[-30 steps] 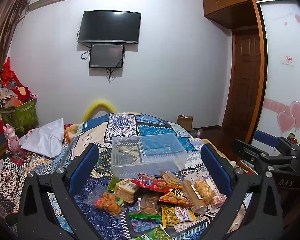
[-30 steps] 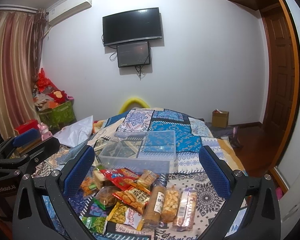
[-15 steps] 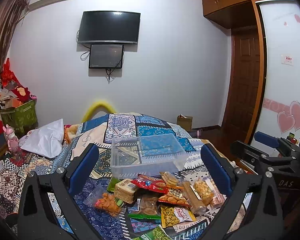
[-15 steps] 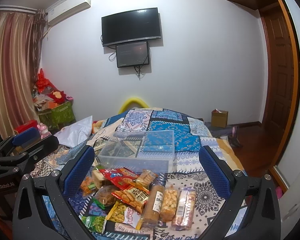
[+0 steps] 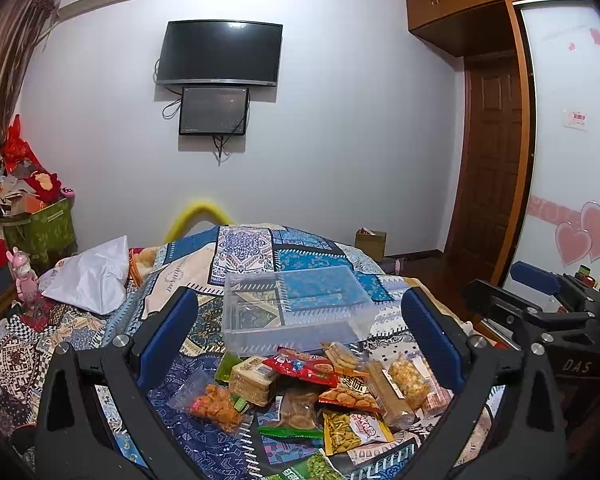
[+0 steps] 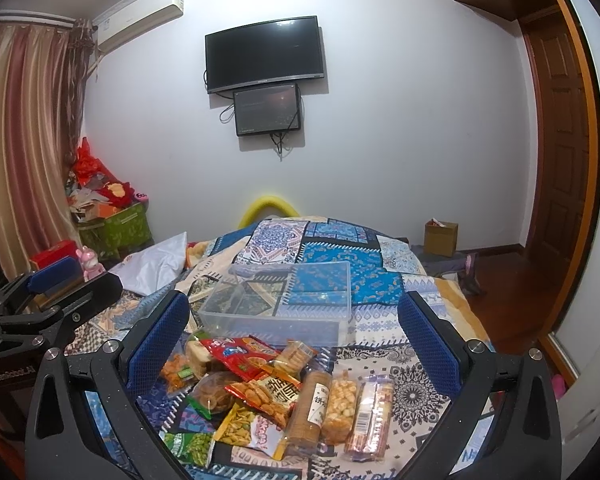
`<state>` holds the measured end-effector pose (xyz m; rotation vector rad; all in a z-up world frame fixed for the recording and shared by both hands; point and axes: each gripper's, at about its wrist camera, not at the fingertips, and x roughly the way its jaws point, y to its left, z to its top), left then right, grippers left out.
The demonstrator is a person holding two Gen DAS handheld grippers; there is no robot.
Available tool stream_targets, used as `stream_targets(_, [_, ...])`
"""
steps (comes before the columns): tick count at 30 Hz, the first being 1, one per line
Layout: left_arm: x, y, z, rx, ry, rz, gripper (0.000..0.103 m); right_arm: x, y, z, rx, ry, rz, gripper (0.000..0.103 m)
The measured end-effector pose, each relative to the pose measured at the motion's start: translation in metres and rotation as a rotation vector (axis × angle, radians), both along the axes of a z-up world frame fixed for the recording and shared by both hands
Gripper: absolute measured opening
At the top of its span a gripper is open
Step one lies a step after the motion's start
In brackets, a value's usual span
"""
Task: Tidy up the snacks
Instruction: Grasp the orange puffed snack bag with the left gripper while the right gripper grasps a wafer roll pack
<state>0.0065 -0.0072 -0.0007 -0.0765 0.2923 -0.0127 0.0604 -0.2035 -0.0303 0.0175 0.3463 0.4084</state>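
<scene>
Several snack packets [image 5: 312, 396] lie in a loose pile on a blue patchwork bedspread [image 5: 244, 252]. A clear plastic box [image 5: 296, 312] stands empty just beyond the pile. My left gripper [image 5: 300, 320] is open and empty, held above the near side of the pile. In the right wrist view the same snack pile [image 6: 268, 392] lies below my right gripper [image 6: 294, 320], which is open and empty, with the clear box [image 6: 280, 304] behind it. The right gripper shows at the right edge of the left view [image 5: 540, 312], the left gripper at the left edge of the right view [image 6: 40, 304].
A white bag [image 5: 88, 276] lies on the bed's left side. A green bin [image 5: 40, 232] full of red things stands by the curtain. A cardboard box [image 6: 440, 238] sits on the wooden floor near the door [image 5: 492, 184]. A TV [image 5: 220, 54] hangs on the far wall.
Both grippers have drifted very slightly, so the scene shifts a little in each view. Both stay open and nothing on the bed has moved.
</scene>
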Motion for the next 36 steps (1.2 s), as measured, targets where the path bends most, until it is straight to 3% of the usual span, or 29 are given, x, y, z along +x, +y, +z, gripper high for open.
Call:
stream_targets(10, [0.008,0.005,-0.013,-0.01,0.041,0.01,0.103,0.004,0.0,-0.005,-0.012,0.017,-0.002,0.103])
stream_targets(19, [0.038,0.023,-0.052,-0.025,0.209,0.057,0.103,0.028,-0.009,-0.036,-0.06,0.118,-0.015,0.103])
stream_targets(26, [0.063,0.045,-0.101,-0.042,0.364,0.097,0.085,0.056,-0.029,-0.075,-0.086,0.279,-0.052,0.103])
stream_targets(36, [0.086,0.085,-0.151,-0.083,0.522,0.196,0.08,0.083,-0.037,-0.114,-0.112,0.423,-0.061,0.083])
